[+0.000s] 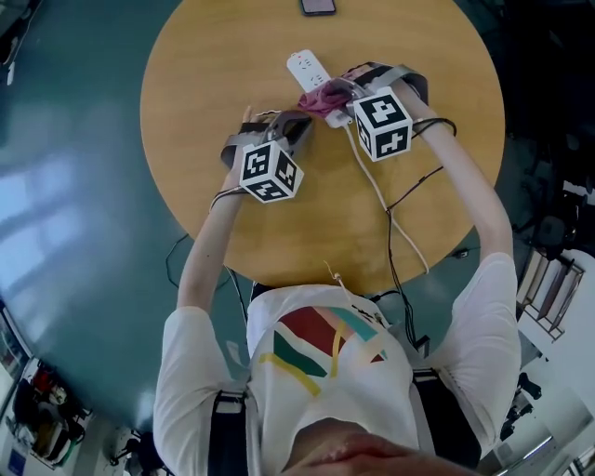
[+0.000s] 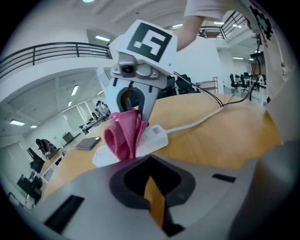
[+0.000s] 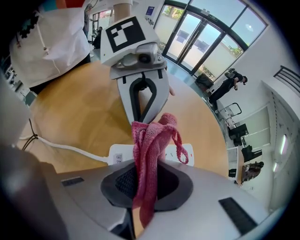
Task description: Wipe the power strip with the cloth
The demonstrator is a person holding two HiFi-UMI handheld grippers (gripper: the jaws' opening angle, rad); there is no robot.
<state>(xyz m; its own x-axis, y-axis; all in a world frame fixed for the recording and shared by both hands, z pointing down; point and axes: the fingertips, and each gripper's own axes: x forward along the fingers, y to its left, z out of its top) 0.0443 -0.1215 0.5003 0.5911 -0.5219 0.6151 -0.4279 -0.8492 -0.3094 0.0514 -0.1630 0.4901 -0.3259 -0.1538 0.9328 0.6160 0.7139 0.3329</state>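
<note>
On the left of the round wooden table (image 1: 186,84), the left gripper (image 1: 296,123) points toward the table's middle. Its jaws are clenched together with nothing between them, and the tips are just beside the near end of the power strip (image 1: 307,67); whether they touch it cannot be told. The white strip lies flat on the tabletop, slanting away from the person, and its far end is bare. Its near end is covered by the pink cloth (image 1: 321,100). The cloth is bunched into loose folds and rests on top of the strip, pinched at its upper part by the right gripper (image 1: 340,93), which tilts steeply down over it from the right. In the right gripper view a strand of the knitted fabric runs down into the closed jaws, so this claw is clamped on the cloth. A white cable (image 1: 386,209) leaves the covered end of the strip and trails right and back across the wood to the table's near edge, with a thin black wire (image 1: 414,186) beside it. A dark phone (image 1: 318,6) lies flat at the far rim, well apart from the strip.
</note>
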